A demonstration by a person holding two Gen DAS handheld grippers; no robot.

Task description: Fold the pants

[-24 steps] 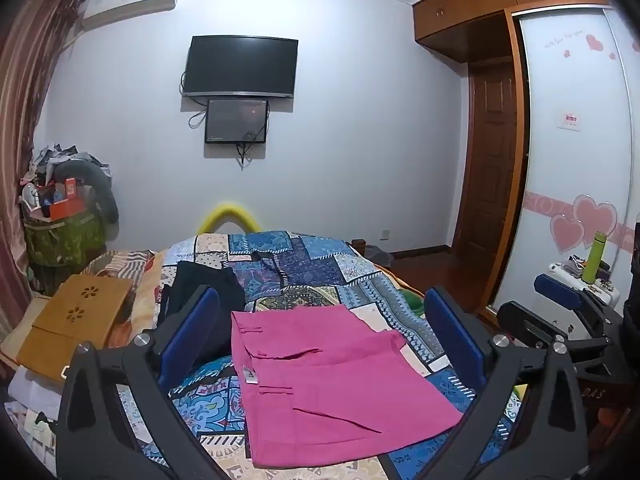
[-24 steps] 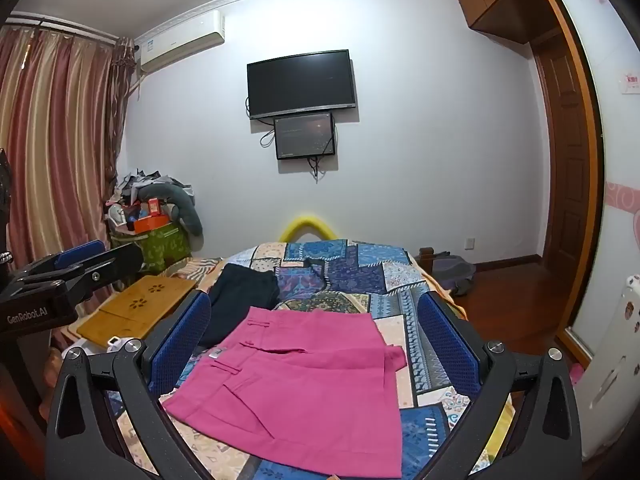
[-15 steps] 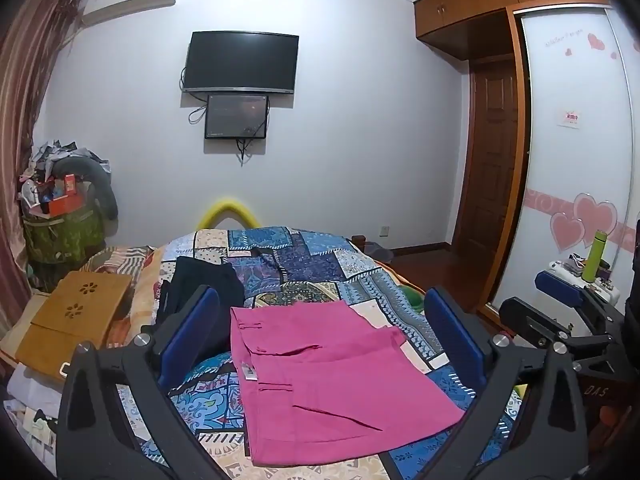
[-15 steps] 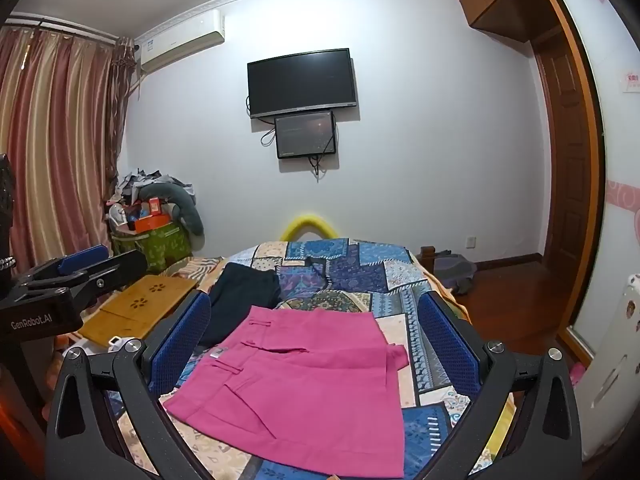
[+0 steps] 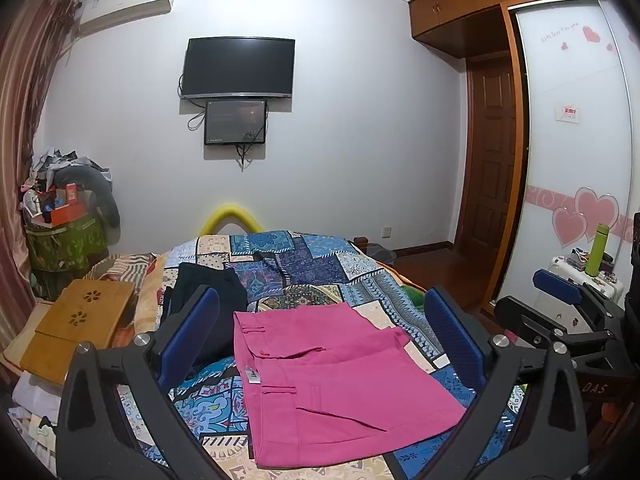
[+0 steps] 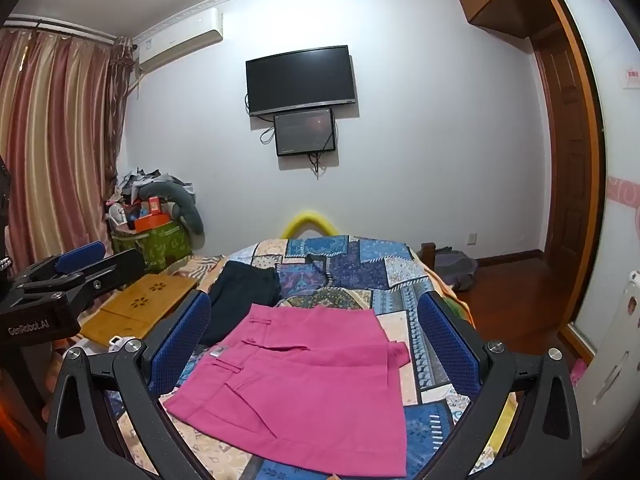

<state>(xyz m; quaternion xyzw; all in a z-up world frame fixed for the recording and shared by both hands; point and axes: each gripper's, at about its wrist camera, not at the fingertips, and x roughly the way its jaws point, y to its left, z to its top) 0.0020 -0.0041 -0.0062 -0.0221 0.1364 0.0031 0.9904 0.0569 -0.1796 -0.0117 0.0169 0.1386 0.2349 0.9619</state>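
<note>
Left wrist view, left to right: wooden lap table (image 5: 76, 328) at 9 o'clock off the bed edge, black garment (image 5: 208, 284) just beyond the left claw's (image 5: 320, 328) left finger, folded pink pants (image 5: 332, 376) dead centre on the patchwork bedspread (image 5: 304, 264), green bottle (image 5: 598, 248) at 3 o'clock on a white case. Left claw released, jaws spread wide, nothing between the pads; it hangs above the pants, no contact. The right claw's finger shows at 4 o'clock in this view, apart from the fabric.

Right wrist view, left to right: striped curtain (image 6: 52, 140) at 9 o'clock, left claw body below it at 8 o'clock, cluttered green basket (image 6: 160, 244), black garment at 11 o'clock touching the pants' top left corner, pink pants (image 6: 304, 392) centre toward 6 o'clock, waistband toward the left, wooden door (image 6: 568, 152) at 3 o'clock. Right claw (image 6: 316, 340) released too, jaws wide, empty, framing the pants without touching. TV (image 6: 300, 80) on the wall at 12 o'clock.
</note>
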